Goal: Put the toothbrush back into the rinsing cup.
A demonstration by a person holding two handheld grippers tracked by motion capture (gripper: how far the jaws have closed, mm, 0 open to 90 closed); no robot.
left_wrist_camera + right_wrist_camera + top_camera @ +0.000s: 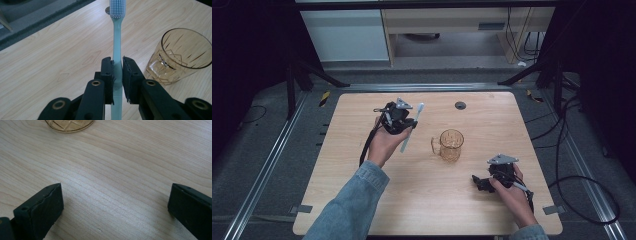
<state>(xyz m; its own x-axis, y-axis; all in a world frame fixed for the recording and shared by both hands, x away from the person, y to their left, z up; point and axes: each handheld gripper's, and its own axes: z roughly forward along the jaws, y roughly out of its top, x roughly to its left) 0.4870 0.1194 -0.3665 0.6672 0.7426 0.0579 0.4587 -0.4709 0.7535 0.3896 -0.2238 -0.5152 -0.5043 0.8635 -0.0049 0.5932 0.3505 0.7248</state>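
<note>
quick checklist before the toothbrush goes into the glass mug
1. Left tongs clamped on the toothbrush handle: ok.
2. Toothbrush lifted off the table: ok, going by the high view.
3. Glass mug upright, mouth open and empty: ok.
4. Brush lined up over the mug: not ok, it is off to the mug's left.
5. Right tongs open, holding nothing and apart from the mug: ok.
6. Grip firm enough not to slip: cannot tell.
</note>
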